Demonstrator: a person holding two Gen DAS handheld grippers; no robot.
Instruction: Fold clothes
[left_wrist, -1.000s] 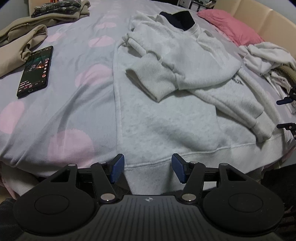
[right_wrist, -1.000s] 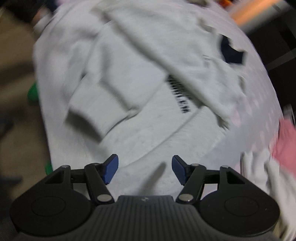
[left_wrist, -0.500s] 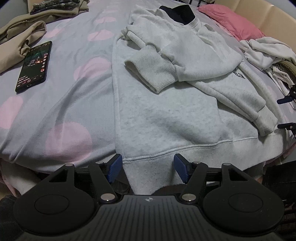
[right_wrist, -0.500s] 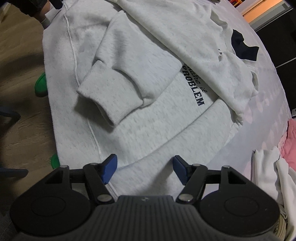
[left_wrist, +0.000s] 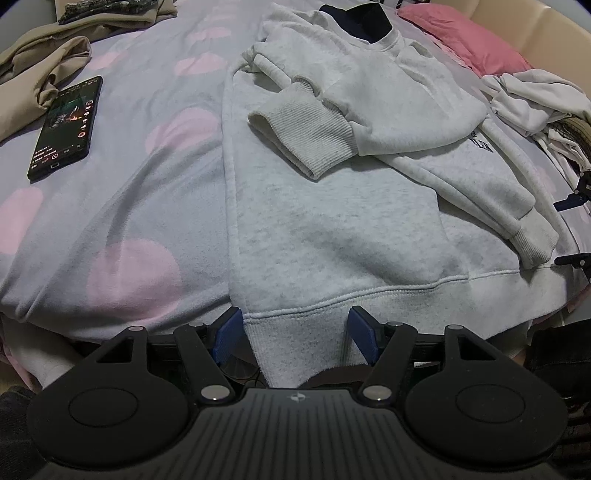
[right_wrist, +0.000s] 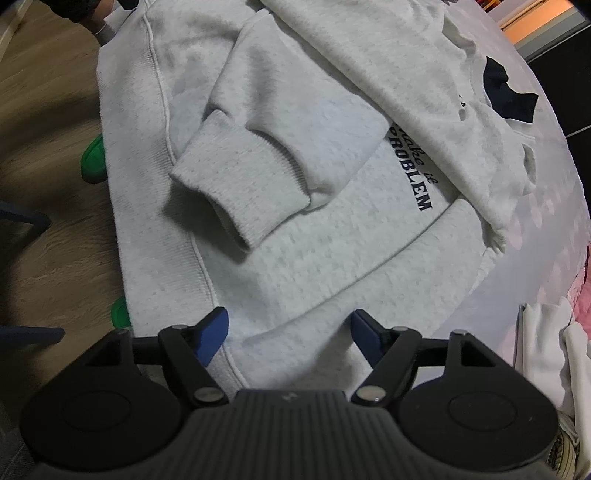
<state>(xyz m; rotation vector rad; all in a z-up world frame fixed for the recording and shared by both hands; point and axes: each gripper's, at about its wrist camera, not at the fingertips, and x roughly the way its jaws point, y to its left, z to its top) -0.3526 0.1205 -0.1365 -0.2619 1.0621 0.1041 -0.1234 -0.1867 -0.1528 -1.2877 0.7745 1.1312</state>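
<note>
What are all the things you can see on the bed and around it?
sweatshirt: one, light grey, flat on the bed, sleeves folded across
phone: one, black, left of it
beige clothes: a pile, far left
pink pillow: one, far right
white clothes: a heap, right edge
bedsheet: one, pale with pink dots
green things: two, on the floor
left gripper: open, at the hem
right gripper: open, over the hem corner

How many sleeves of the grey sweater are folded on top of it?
2. One sleeve lies across the sweatshirt with its cuff toward the phone side; the other sleeve crosses under it, its cuff near the hem on the opposite side.
</note>
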